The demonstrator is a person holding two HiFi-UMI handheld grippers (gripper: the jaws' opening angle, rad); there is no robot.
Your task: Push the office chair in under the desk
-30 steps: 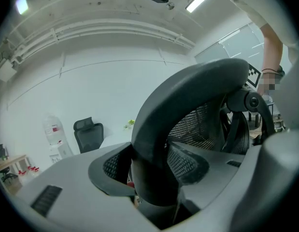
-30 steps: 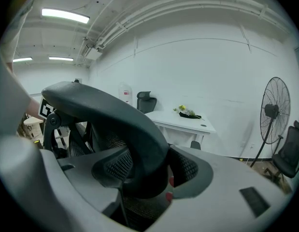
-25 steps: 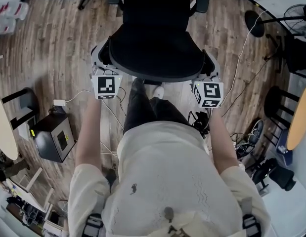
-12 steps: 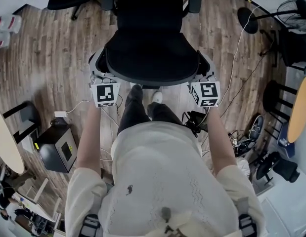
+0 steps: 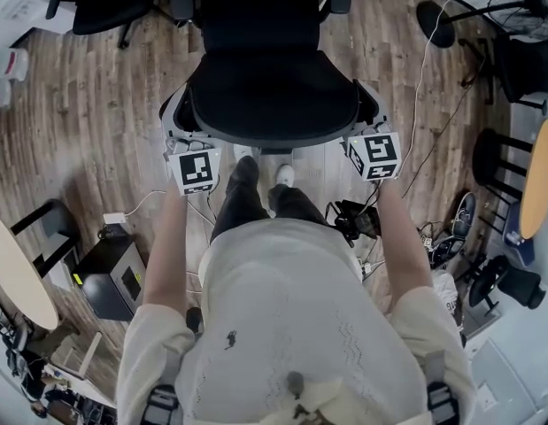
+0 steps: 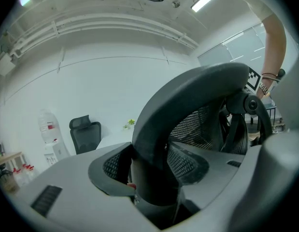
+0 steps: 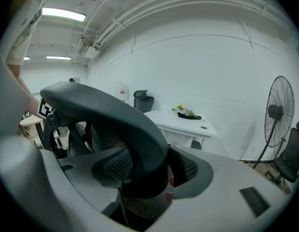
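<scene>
A: Two grippers, both on the office chair (image 5: 272,87)?
B: Yes. The left gripper (image 6: 151,185) is clamped on the dark top rim of the backrest, and the right gripper (image 7: 144,178) grips the same rim further along.
A: Where's the chair?
B: Straight ahead of the person, backrest toward them, on the wooden plank floor (image 5: 105,104). Its base is hidden under the seat, and the frame edge cuts its armrests.
A: And the desk?
B: A white desk (image 7: 185,122) shows beyond the chair in the right gripper view. I can't tell the gap between them.
A: Any writing?
B: None legible, only square patterns on each marker cube (image 5: 196,171).
A: Around the chair?
B: Cables (image 5: 433,96) trail to its right, and a pedestal fan (image 7: 277,112) stands by the white wall.
</scene>
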